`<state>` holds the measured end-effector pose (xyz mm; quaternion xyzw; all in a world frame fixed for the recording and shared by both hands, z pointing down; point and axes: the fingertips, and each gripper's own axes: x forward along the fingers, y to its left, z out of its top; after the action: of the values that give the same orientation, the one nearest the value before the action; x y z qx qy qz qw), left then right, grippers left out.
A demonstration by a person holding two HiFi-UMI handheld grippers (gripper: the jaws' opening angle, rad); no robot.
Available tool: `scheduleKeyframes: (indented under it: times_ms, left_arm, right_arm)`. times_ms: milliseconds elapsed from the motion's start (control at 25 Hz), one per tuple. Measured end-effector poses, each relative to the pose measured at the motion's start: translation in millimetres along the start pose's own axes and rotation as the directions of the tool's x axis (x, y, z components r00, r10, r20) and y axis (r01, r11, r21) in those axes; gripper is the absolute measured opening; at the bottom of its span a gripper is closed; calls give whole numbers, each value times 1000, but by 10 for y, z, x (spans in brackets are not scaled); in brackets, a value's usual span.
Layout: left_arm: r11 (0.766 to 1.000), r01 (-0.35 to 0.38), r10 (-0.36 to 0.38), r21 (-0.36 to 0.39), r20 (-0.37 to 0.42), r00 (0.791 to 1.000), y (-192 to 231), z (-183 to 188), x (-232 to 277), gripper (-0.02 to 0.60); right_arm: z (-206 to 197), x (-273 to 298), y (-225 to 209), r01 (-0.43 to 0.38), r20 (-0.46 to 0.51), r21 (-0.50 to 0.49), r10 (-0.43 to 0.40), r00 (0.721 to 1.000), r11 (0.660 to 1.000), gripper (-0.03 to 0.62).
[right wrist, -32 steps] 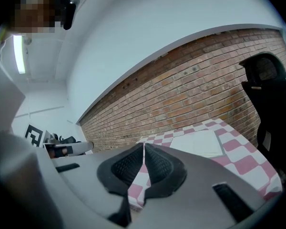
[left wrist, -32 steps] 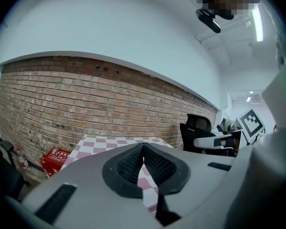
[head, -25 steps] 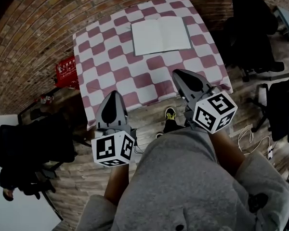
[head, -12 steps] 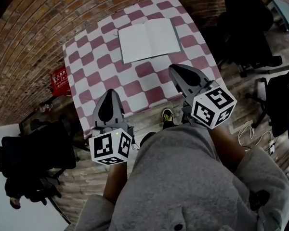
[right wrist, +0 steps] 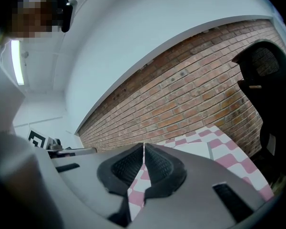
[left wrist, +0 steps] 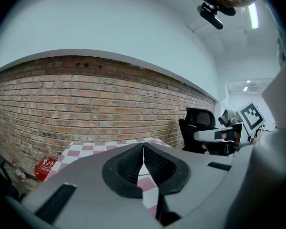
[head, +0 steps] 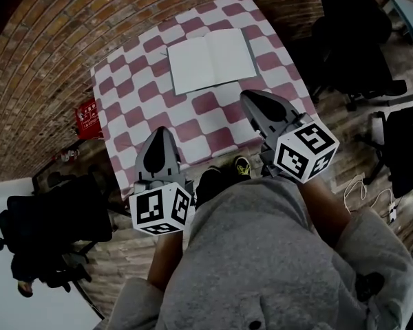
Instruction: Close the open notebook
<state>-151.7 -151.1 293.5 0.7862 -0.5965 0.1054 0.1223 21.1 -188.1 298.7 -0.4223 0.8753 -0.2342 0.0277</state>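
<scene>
An open notebook point(head: 211, 60) with blank white pages lies flat on the far half of a table with a red-and-white checked cloth point(head: 193, 115). My left gripper point(head: 160, 133) hovers over the table's near left edge, jaws shut with nothing between them. My right gripper point(head: 248, 96) is over the near right part of the cloth, just short of the notebook's near edge, also shut and empty. In the left gripper view point(left wrist: 143, 145) and the right gripper view point(right wrist: 144, 146) the pads meet, and the checked cloth point(right wrist: 229, 151) shows beyond them.
A brick wall point(head: 76, 33) stands behind the table. A red box point(head: 87, 115) sits on the floor at the table's left. Black office chairs stand at the right point(head: 351, 40) and lower left point(head: 51, 218). The person's shoe point(head: 242, 165) is at the table's near edge.
Both grippers have moved forward over the table's near edge toward the notebook. Their jaws stay shut. The notebook has not moved.
</scene>
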Motion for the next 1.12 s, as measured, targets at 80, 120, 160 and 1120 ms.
scheduleKeyframes:
  times_ms: [80,120,160,1120]
  left_arm:
    - [1000,-6,6,-3,-1,1000,15,-2,-1,11]
    - [1000,-9,9,-3,-2,1000,25,-6,-1,11]
    - [1000,-12,12,-3,-3,1000,36,-13,2,11]
    - [978,15,-52,-209,-172,984,648,-524,1027,12]
  right_arm:
    - [2,-4,2,-1,6,-1,1,1000,1000,32]
    - [-2,-7,2,-1,8,1,1,1000,1000,32]
    - [-10,-12,1,1,11,5,-1,1000,1000,32]
    - [-266,712,-355,126,-107,61,-119,987,990,32]
